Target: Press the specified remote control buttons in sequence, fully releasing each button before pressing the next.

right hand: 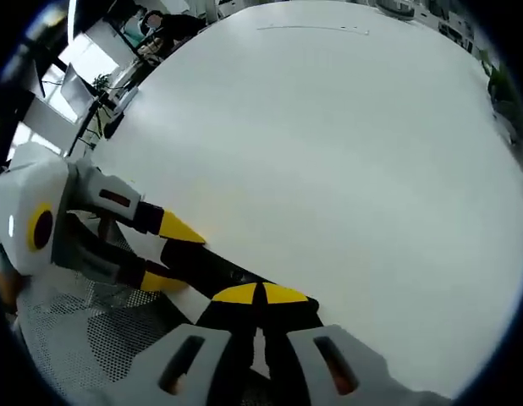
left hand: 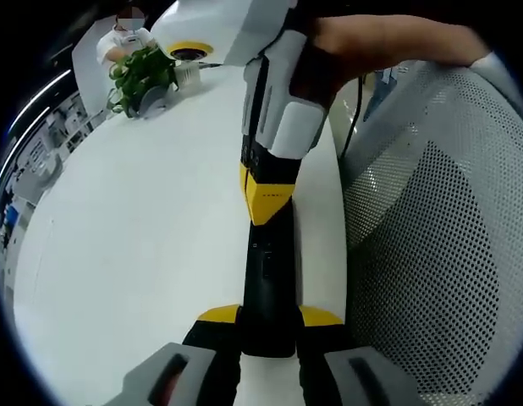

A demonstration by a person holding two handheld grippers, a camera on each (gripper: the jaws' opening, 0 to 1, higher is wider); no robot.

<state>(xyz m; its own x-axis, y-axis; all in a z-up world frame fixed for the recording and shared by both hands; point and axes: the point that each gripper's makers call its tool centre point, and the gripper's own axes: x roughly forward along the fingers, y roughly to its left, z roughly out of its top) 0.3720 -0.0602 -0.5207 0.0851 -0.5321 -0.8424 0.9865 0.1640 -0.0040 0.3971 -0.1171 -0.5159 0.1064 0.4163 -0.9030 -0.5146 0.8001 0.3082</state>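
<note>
Holding the black remote [left hand: 268, 279] between both grippers over the white surface [left hand: 143, 245], left gripper [left hand: 270, 326] and right gripper [right hand: 260, 298] each pinching an end; I see no button pressed yet.

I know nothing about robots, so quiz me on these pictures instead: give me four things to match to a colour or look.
Things:
1. plant
2. chair
3. remote
4. table

Looks:
a. plain white, wide and flat
b. black, long and slim, between yellow-tipped jaws
c. green and leafy, at the far end
d. pale mesh full of small holes

Pairs: 1-c, 2-d, 3-b, 4-a
</note>
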